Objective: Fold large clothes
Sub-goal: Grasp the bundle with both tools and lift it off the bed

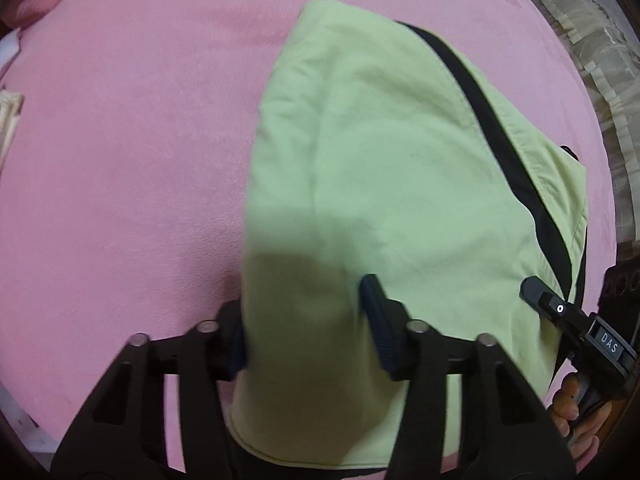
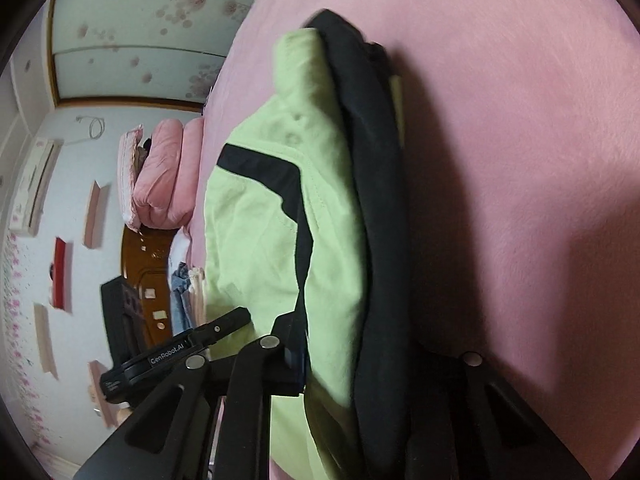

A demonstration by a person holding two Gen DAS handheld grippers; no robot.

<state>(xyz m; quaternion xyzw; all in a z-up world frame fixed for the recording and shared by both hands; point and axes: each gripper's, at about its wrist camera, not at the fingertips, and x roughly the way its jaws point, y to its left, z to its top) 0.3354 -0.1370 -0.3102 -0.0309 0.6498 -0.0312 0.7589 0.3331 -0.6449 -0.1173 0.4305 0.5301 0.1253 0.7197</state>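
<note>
While the pink blanket [image 1: 120,160] fills the left of the left wrist view, its far left corner is cut off by the lens rim, where only a pale scrap of something shows and cannot be made out. To the right of the open pink lies the lime-green garment [image 1: 380,160], folded into a long bundle on the blanket; its long axis runs from the near edge of the view to the far side, leaning a little rightward at the far end, with a black stripe [image 1: 480,112] slanting down its right side. The left gripper [image 1: 308,320] straddles the near end of the bundle: the right pad presses the cloth, but the left pad is hidden behind the fabric, so the pinch looks likely yet is not fully seen. Farther right, the right gripper [image 1: 536,292] reaches the garment's right edge, a hand [image 1: 576,408] half cut off below it.

In the right wrist view the right gripper [image 2: 336,368] is nearly closed, clamping green cloth and a dark layer [image 2: 376,200]; its right finger is lost in shadow.
</note>
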